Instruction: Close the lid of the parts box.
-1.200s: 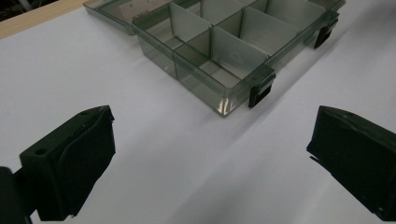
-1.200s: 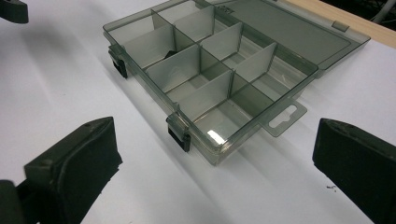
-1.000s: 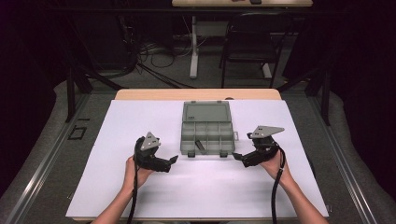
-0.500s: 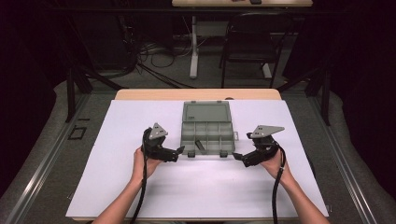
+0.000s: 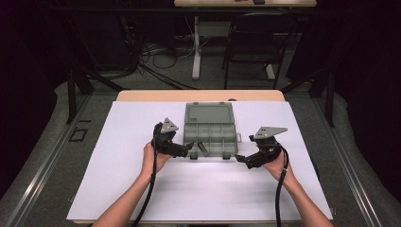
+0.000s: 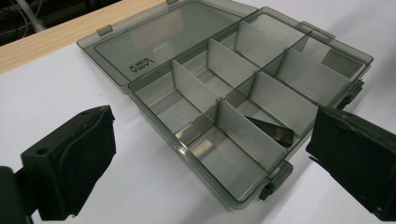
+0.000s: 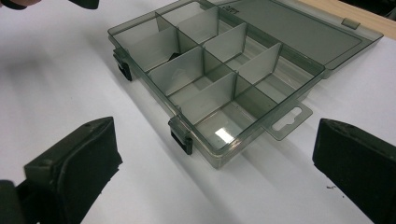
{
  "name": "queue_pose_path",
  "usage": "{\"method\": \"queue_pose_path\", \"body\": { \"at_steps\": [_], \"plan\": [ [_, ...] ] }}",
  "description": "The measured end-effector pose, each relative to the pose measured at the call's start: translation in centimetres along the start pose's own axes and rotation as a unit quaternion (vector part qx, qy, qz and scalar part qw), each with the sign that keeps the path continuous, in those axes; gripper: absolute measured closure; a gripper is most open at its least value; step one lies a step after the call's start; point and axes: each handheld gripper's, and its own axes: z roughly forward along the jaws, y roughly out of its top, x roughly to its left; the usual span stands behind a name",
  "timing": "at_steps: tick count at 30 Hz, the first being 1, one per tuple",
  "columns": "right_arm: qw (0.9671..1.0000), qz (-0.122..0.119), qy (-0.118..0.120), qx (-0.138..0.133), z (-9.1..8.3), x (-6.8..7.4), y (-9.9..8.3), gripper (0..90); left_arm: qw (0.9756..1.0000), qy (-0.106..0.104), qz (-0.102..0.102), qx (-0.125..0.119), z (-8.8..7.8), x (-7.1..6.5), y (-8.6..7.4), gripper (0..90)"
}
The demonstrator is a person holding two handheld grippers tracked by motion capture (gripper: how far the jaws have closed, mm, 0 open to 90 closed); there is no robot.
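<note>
A white sheet (image 5: 118, 156) covers the wooden table (image 5: 151, 96), with a dark chair (image 5: 250, 42) and what looks like tangled cables (image 5: 156, 61) on the floor behind.

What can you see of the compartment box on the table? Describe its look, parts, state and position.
The compartment box is smoky grey see-through plastic, lying open and flat on the white table cover. Its lid is folded back on hinges, away from the person. Dividers split the tray into compartments; one loose dark strip leans in a front cell. Two latches sit on the front edge, a hang tab on one side. Neither gripper touches it.
</note>
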Motion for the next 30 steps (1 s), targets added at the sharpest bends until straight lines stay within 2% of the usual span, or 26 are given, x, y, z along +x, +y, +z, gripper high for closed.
{"method": "queue_pose_path", "body": {
  "at_steps": [10,14,22,24,30],
  "plan": [
    [1.0000,0.003,0.001,-0.003,0.4,-0.1,0.5,0.0,0.9997,-0.001,0.008,0.024,2.2,-0.7,0.9,4.3],
    [1.0000,0.000,0.004,0.004,1.0,-0.3,0.5,0.0,0.9991,-0.002,0.011,0.041,3.2,-0.8,1.0,5.3],
    [1.0000,-0.006,-0.007,0.004,0.6,-0.2,0.5,0.0,0.9987,-0.003,0.018,0.048,4.3,-1.0,1.3,7.6],
    [0.9999,-0.006,-0.008,0.004,0.6,-0.2,0.4,0.0,0.9984,-0.003,0.023,0.052,4.5,-1.1,1.5,10.5],
    [0.9999,-0.003,-0.012,0.003,0.4,-0.3,0.3,0.0,0.9982,0.003,0.020,0.057,5.1,-1.2,1.7,17.9]
  ]
}}
